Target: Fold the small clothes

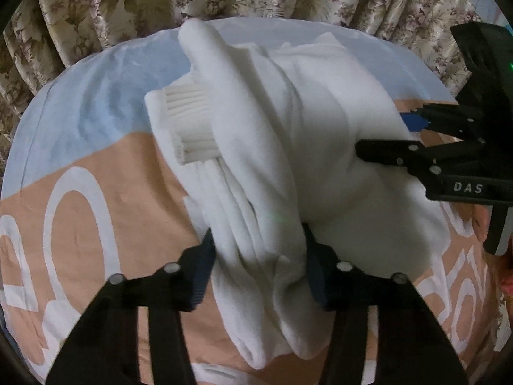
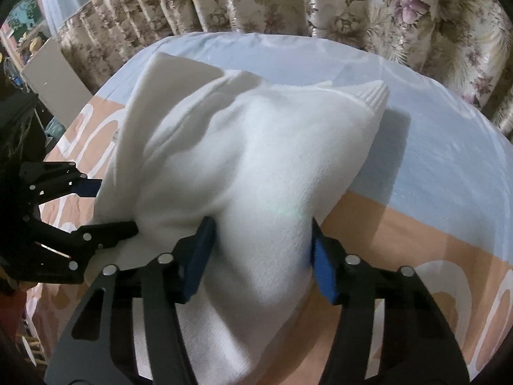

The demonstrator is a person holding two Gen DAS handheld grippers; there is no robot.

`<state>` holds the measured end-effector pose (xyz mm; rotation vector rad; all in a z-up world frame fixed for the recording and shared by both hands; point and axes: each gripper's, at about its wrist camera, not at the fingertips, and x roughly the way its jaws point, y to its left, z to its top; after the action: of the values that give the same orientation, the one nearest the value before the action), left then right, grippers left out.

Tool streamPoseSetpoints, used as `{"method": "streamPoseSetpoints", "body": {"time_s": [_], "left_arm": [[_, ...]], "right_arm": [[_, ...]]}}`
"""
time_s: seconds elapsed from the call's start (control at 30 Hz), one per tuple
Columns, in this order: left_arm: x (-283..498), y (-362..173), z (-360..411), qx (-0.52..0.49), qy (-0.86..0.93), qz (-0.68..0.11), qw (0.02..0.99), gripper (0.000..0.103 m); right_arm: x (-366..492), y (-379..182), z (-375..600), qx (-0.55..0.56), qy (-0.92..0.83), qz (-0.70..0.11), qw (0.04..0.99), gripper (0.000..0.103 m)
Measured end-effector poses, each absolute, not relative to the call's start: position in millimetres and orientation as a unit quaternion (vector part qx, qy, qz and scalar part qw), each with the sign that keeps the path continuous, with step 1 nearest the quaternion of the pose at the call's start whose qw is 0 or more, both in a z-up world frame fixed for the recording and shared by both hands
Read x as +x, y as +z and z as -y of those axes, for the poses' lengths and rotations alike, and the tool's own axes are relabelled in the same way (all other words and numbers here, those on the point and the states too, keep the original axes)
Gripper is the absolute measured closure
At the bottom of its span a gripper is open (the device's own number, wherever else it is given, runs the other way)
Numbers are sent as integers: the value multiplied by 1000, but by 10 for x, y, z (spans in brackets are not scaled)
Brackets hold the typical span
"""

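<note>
A white fleecy garment (image 1: 288, 112) lies bunched on a bedsheet (image 1: 96, 176), with a ribbed cuff (image 1: 189, 122) showing at its left. In the left wrist view my left gripper (image 1: 259, 256) is shut on a gathered fold at the garment's near edge, both blue pads pressing into the cloth. My right gripper (image 1: 381, 134) comes in from the right and bites the garment's right side. In the right wrist view the garment (image 2: 240, 144) rises as a hump, the right gripper (image 2: 259, 247) is shut on it, and the left gripper (image 2: 115, 207) holds its left edge.
The bedsheet (image 2: 416, 176) is pale blue at the far side and peach with large white letters nearer me. A flowered curtain (image 2: 320, 0) hangs right behind the bed. A grey board (image 2: 54, 77) leans at the far left.
</note>
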<state>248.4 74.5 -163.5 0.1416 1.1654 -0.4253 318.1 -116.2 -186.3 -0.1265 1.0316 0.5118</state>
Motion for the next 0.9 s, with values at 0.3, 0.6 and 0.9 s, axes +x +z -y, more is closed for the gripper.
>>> {"method": "streamPoseSetpoints", "body": {"time_s": [0.3, 0.6, 0.9], "left_arm": [[2441, -1534, -683, 80, -186, -530, 824, 72], [2391, -1288, -654, 72, -168, -517, 836, 75], [2192, -719, -431, 94, -157, -475, 861, 75]], "right_arm": [[3033, -1765, 1123, -66, 238, -439, 864, 68], [2925, -1510, 1169, -60, 244, -390, 886, 70], [2725, -921, 1407, -57, 240, -334, 910, 70]]}}
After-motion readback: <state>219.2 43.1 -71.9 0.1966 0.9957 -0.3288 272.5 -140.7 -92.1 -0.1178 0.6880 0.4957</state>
